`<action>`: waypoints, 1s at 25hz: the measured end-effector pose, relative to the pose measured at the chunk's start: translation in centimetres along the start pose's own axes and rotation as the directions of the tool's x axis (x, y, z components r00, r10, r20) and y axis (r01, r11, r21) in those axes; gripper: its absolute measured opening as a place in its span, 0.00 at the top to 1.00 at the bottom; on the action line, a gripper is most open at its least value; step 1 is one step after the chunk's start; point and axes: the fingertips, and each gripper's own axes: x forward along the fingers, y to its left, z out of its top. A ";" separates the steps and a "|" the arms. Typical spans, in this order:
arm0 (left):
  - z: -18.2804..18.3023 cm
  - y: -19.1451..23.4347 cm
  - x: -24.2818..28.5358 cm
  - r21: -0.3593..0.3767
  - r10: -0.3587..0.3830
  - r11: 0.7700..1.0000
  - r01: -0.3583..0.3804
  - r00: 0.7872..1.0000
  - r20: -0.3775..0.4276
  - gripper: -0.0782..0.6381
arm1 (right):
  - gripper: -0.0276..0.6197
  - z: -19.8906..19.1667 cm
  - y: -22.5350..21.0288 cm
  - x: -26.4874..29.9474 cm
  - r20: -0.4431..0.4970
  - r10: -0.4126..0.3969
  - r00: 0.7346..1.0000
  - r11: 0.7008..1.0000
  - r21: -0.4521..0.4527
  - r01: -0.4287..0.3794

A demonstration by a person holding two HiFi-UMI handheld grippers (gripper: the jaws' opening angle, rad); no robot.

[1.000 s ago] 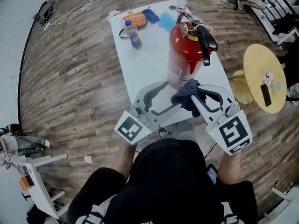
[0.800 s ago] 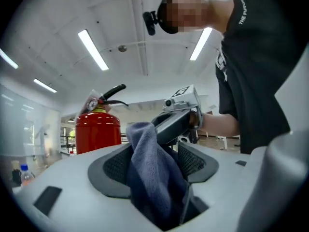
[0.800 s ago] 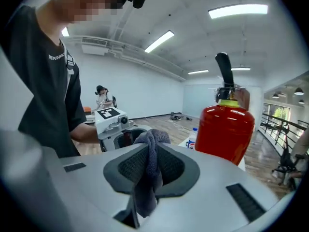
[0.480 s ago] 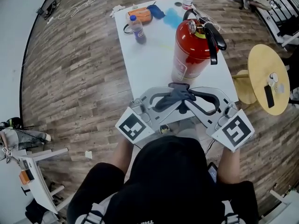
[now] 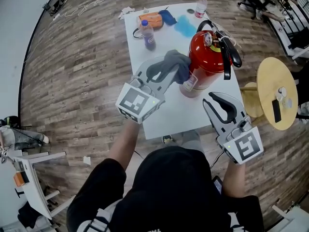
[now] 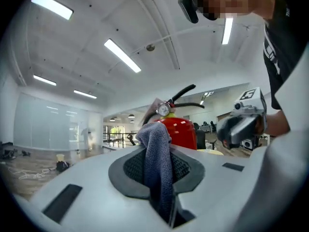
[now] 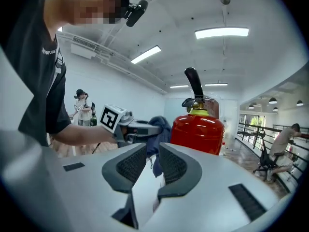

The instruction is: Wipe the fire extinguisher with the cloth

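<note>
On the white table [image 5: 190,117], near its right edge in the head view, the red fire extinguisher [image 5: 208,57] is seen standing upright, with its black handle and hose on top.

Left gripper [image 5: 166,71]: the jaws are closed on the grey-blue cloth [image 5: 175,62]. In the left gripper view the cloth [image 6: 157,163] is pinched between the dark pads and bunches up above them. It is held at the extinguisher's left side, at upper-body height. Whether it is touching the cylinder or only just beside it cannot be told.

Right gripper [image 5: 215,100]: it is held over the near right corner of the table, apart from the extinguisher and aimed toward it. The jaws are opening. In the right gripper view only bare table is seen between the pads [image 7: 129,164], so nothing is gripped.

A bottle with a blue cap [image 5: 148,34] is noted upright at the far left of the table.
</note>
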 end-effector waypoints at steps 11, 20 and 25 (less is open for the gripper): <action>4.9 4.0 9.0 0.159 -0.089 0.983 0.091 0.996 -0.020 0.81 | 0.82 -1.3 0.3 0.3 -0.057 0.000 0.998 1.000 0.024 0.002; -13.0 2.3 8.1 0.056 -0.147 0.982 0.179 0.919 -0.365 0.81 | 0.82 -4.1 0.3 -0.5 -0.122 -0.003 0.993 0.997 0.072 0.012; -18.0 0.8 5.4 -0.112 -0.161 0.985 0.130 0.926 -0.342 0.81 | 0.82 -5.8 0.6 -0.3 -0.163 0.012 0.987 0.995 0.097 0.004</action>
